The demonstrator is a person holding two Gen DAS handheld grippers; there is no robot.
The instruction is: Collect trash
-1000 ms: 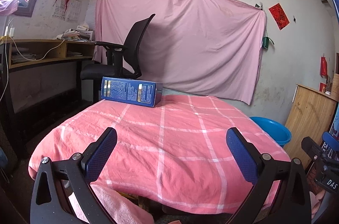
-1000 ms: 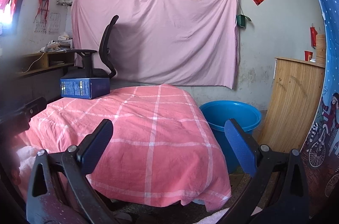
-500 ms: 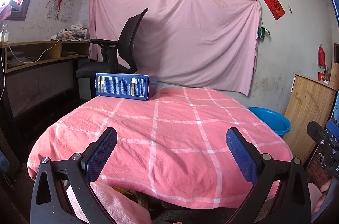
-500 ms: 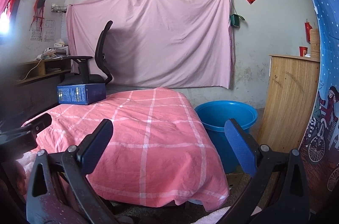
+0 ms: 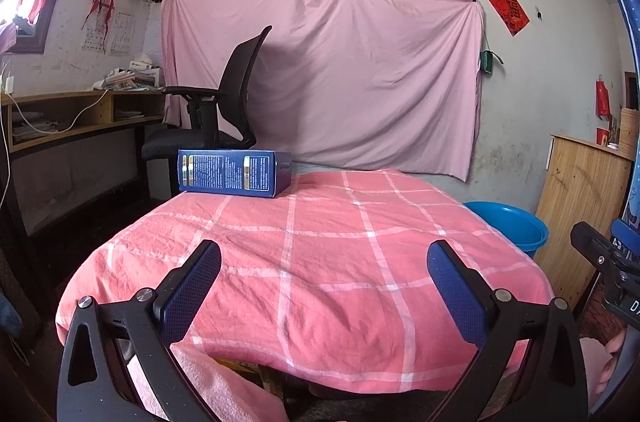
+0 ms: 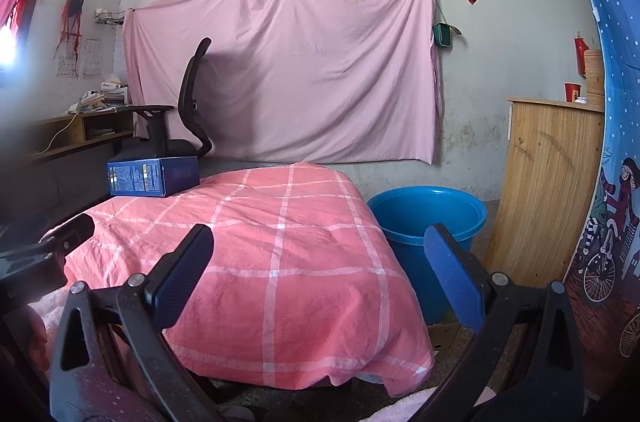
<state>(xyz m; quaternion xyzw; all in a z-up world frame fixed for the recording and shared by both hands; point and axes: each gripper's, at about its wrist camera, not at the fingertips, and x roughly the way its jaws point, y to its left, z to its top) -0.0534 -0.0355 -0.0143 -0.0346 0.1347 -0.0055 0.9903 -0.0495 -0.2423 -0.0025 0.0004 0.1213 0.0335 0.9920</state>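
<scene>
A dark blue cardboard box [image 5: 234,173] lies on its side at the far left corner of the table, on the pink checked cloth [image 5: 328,254]; the right wrist view has the same box [image 6: 152,177] at the far left. A blue plastic tub [image 6: 428,218] stands on the floor just right of the table, its rim [image 5: 508,226] peeking past the cloth. My left gripper [image 5: 324,288] is open over the table's near edge, well short of the box. My right gripper [image 6: 318,272] is open too, low by the table's near right corner, nothing between its fingers.
A black office chair [image 5: 224,110] stands behind the box, beside a wooden desk [image 5: 72,126] along the left wall. A wooden cabinet [image 6: 552,182] stands right of the tub. A pink sheet [image 5: 320,70] covers the back wall. The other gripper's body [image 5: 608,270] shows at the right edge.
Both views have tilted slightly upward, so the table, box and tub sit lower in frame. Both grippers stay open and empty.
</scene>
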